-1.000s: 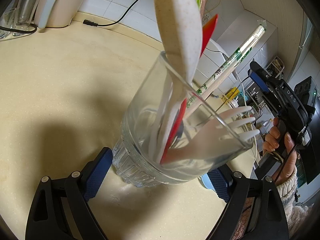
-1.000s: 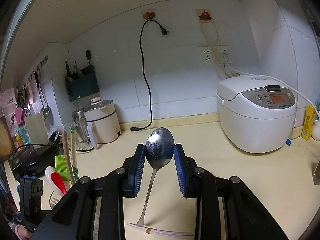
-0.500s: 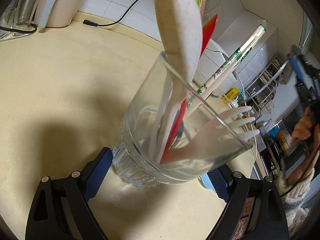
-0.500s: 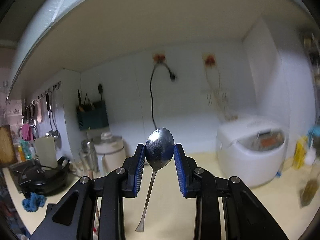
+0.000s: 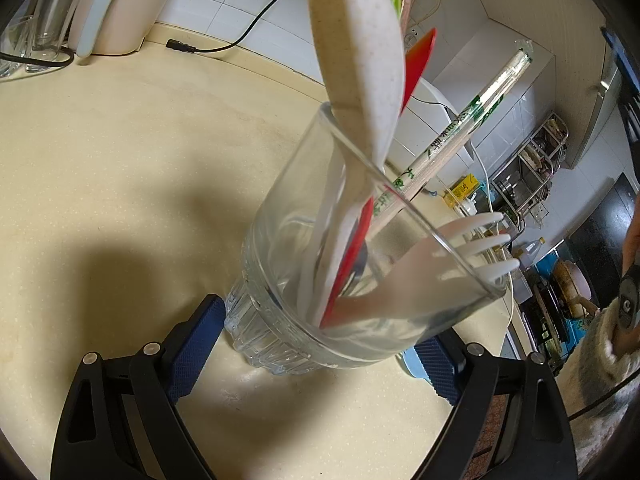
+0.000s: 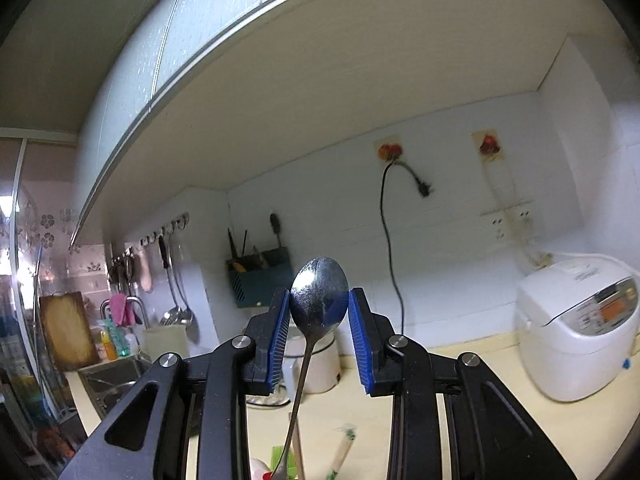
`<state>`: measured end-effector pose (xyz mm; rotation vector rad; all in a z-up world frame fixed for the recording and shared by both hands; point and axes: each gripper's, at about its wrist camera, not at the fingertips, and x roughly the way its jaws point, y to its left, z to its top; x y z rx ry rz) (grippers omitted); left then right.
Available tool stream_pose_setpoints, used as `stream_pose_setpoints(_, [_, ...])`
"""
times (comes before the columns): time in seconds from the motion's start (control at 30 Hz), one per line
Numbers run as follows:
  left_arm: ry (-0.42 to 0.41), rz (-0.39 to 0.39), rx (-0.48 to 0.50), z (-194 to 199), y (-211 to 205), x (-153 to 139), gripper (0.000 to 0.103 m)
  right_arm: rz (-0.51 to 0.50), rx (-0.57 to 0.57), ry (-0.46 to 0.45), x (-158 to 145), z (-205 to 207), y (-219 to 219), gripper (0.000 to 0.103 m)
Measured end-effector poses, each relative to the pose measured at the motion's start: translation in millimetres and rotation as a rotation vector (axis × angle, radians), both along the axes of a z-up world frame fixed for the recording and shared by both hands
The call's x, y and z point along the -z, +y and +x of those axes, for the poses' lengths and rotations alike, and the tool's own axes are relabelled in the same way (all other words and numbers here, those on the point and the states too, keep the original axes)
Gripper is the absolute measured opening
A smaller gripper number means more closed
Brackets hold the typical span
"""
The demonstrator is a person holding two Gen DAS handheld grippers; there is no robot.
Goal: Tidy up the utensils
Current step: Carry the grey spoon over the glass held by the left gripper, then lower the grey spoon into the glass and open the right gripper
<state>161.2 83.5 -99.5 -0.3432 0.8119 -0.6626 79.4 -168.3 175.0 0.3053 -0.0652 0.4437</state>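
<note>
The metal spoon (image 6: 319,300) hangs bowl-up, clamped between your right gripper (image 6: 319,312) pads above the counter. Lower its handle into the glass (image 5: 344,272), braced by your left gripper (image 5: 316,344), clearing the white fork (image 5: 452,260).

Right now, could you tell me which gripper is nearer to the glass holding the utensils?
Left. The left gripper straddles the base of the glass. The right gripper is raised well above it, clamping a metal spoon by its bowl.

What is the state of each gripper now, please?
Left gripper: jaws closed around the glass.
Right gripper: jaws closed on the metal spoon.
</note>
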Motion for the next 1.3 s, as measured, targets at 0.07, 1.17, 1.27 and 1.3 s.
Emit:
stream_pose_setpoints(0.07, [0.0,0.0,0.0,0.0,0.0,0.0,0.092,-0.019,-0.021,0.024,11.4,8.1,9.5,0.03])
stream_pose_setpoints(1.17, [-0.001,-0.001,0.0,0.2,0.3,0.0,0.092,-0.324,-0.025,0.11,76.4,19.2,72.4,0.03])
stream_pose_setpoints(1.27, [-0.001,-0.001,0.0,0.3,0.3,0.0,0.092,-0.325,-0.016,0.12,77.4,19.4,68.9,0.03])
stream_pose_setpoints(1.3, [-0.001,-0.001,0.0,0.3,0.4,0.0,0.092,-0.325,-0.016,0.125,77.9,19.7,67.9,0.03])
